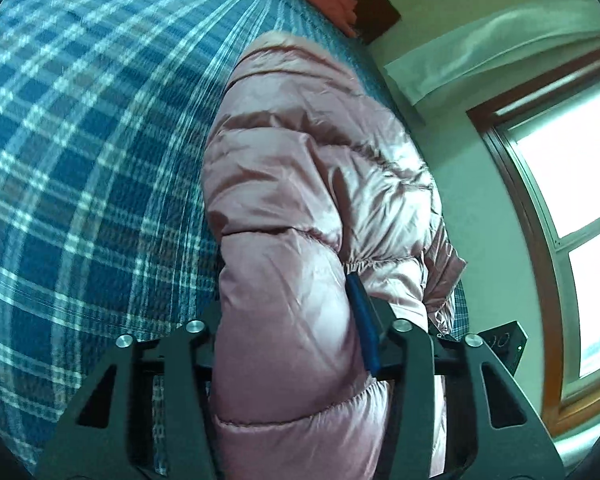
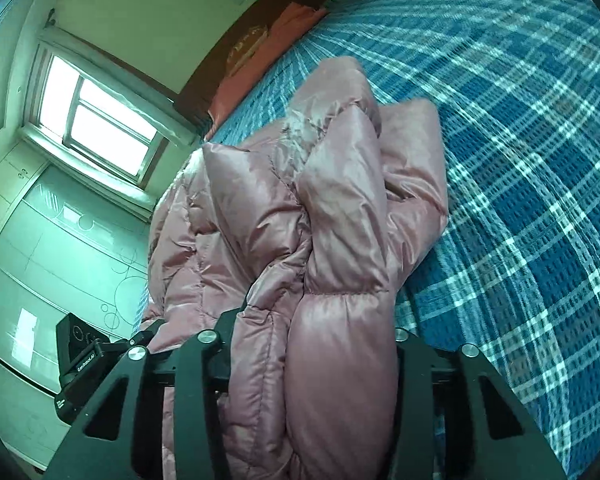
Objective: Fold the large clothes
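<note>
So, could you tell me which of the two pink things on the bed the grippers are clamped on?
The quilted, shiny pink puffer jacket: both the left gripper and right gripper clamp it. The flat salmon-pink cloth lies untouched by the headboard.

Home bedroom: plaid-sheeted bed [image 2: 520, 140], window [image 2: 96, 116], patterned wardrobe doors [image 2: 60, 248].

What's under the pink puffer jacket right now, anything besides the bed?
Under the pink puffer jacket only the blue plaid bedspread shows, all around it. Both grippers, left and right, clamp its padding. Anything directly beneath the bulk is covered.
</note>
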`<state>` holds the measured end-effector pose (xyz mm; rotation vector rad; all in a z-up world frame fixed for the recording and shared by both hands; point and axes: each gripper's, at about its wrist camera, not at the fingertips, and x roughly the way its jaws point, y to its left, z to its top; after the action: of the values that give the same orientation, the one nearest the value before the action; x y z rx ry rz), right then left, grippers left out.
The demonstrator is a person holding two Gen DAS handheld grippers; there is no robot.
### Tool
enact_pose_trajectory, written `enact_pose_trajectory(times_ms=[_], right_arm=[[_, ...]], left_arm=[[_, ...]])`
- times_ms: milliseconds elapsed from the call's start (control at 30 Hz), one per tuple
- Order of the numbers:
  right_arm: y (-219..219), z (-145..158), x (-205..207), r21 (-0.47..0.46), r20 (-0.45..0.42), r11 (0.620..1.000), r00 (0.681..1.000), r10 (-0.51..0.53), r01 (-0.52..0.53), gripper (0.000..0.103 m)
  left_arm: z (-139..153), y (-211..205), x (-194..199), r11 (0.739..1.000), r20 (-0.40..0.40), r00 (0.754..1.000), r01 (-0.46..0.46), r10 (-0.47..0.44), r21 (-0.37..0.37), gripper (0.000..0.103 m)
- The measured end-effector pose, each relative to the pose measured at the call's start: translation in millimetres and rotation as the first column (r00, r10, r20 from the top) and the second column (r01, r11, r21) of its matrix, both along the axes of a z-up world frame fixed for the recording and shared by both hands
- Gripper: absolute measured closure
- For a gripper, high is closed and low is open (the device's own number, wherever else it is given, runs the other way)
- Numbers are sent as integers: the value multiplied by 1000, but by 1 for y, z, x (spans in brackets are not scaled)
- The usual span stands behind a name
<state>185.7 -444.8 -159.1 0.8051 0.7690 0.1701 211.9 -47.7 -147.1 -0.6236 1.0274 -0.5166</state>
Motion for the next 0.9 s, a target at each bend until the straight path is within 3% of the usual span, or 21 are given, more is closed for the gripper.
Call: enact_pose_trajectory(times_ms=[233, 400, 600, 733, 900], right_arm=[[32, 23, 16, 10, 64, 999, 997, 41, -41, 65], [73, 25, 46, 54, 84, 993, 992, 95, -100, 65], [123, 18, 90, 84, 80, 980, 981, 176, -182, 65], [150, 7, 116, 78, 48, 973, 975, 216, -219, 65], [151, -5, 136, 82, 28, 970, 974, 226, -227, 65]], left_arm=[[40, 30, -4, 998, 117, 993, -33, 27, 49, 59], [53, 75, 6, 993, 149, 986, -93, 82, 71, 59], [38, 141, 18, 982, 116, 979, -175, 166, 71, 59], [17, 166, 24, 975, 63, 975, -215, 212, 60, 59], [-3, 180, 29, 974, 34, 975, -223, 222, 31, 58]])
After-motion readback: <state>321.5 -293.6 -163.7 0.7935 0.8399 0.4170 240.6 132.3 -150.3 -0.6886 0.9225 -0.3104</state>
